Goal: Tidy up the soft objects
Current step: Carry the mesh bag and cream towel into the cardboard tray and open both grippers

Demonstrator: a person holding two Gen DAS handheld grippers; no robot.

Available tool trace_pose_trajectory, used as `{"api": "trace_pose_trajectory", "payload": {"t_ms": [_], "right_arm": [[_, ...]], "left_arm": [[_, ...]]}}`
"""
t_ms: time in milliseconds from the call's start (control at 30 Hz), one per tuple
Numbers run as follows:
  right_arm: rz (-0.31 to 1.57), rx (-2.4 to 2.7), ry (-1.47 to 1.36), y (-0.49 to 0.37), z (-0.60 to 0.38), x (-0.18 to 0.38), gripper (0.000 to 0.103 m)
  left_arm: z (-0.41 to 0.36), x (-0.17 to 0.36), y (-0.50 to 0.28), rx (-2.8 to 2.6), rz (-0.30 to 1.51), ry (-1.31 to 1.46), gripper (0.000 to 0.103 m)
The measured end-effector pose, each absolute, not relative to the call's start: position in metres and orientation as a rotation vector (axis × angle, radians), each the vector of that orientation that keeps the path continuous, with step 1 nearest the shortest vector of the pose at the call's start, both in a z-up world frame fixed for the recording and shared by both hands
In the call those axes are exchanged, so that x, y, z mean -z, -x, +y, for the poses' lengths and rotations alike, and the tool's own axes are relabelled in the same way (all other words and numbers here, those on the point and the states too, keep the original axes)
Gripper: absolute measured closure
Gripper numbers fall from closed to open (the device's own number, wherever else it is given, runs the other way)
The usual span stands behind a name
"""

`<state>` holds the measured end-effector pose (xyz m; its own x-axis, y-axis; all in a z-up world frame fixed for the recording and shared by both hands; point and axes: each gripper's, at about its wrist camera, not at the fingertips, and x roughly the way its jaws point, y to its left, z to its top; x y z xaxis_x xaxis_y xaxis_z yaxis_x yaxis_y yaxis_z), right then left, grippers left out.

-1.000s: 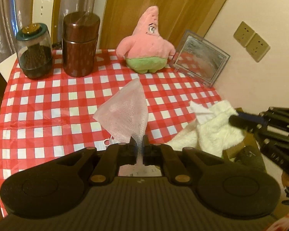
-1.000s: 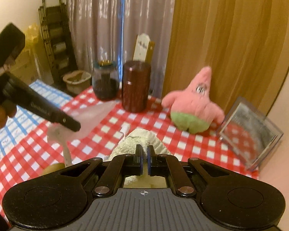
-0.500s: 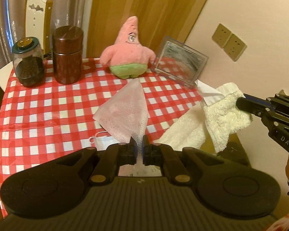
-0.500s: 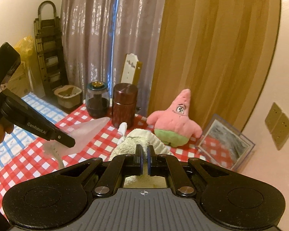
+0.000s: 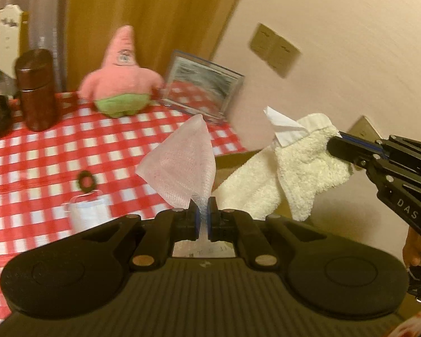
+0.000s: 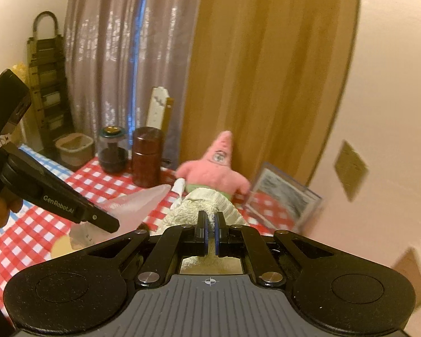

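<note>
The left claw (image 5: 202, 219) is closed on a thin pink mesh pouch (image 5: 182, 163), which stands up from its jaws above the desk (image 5: 27, 151) with the red and white checked cloth. The right claw (image 6: 209, 233) is closed on a white fluffy towel (image 5: 300, 165); the towel hangs in the air beside the desk edge, with a white label (image 5: 283, 126) at its top. On the desk lie a white face mask (image 5: 88, 210) and a small dark ring (image 5: 86, 181), perhaps a hair tie. At the back stand a pink star plush (image 5: 120, 78), a brown canister (image 5: 37, 90) and a picture frame (image 5: 202, 87).
</note>
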<state>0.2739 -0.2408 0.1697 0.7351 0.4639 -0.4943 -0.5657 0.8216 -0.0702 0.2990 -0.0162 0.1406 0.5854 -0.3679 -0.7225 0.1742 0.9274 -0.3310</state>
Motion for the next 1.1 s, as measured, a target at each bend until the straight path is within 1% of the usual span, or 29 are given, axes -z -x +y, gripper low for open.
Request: {"api": "trace_pose_trajectory", "payload": {"t_ms": [167, 333, 600, 900, 1000, 1033, 1100], "right_arm": [[0.487, -0.497, 0.232, -0.267, -0.281, -0.165, 0.099], [0.518, -0.449, 0.241, -0.265, -0.316, -0.145, 0.099], [0.615, -0.424, 0.252, -0.276, -0.347, -0.086, 0.099], [0.731, -0.415, 0.257, -0.296, -0.352, -0.023, 0.099], [0.764, -0.416, 0.253, -0.302, -0.352, -0.005, 0.099], [0.776, -0.416, 0.25, -0.304, -0.352, 0.001, 0.099], [0.795, -0.418, 0.246, -0.312, -0.35, 0.011, 0.099]], "left_arm": [[-0.067, -0.127, -0.307, 0.392, 0.913, 0.232, 0.099], [-0.113, -0.111, -0.325, 0.453, 0.939, 0.224, 0.099], [-0.171, -0.063, -0.353, 0.519, 0.998, 0.183, 0.099], [-0.195, -0.002, -0.381, 0.519, 1.053, 0.174, 0.098], [-0.198, 0.013, -0.39, 0.515, 1.067, 0.17, 0.094], [-0.198, 0.017, -0.392, 0.509, 1.07, 0.163, 0.088], [-0.199, 0.023, -0.395, 0.501, 1.082, 0.152, 0.081]]}}
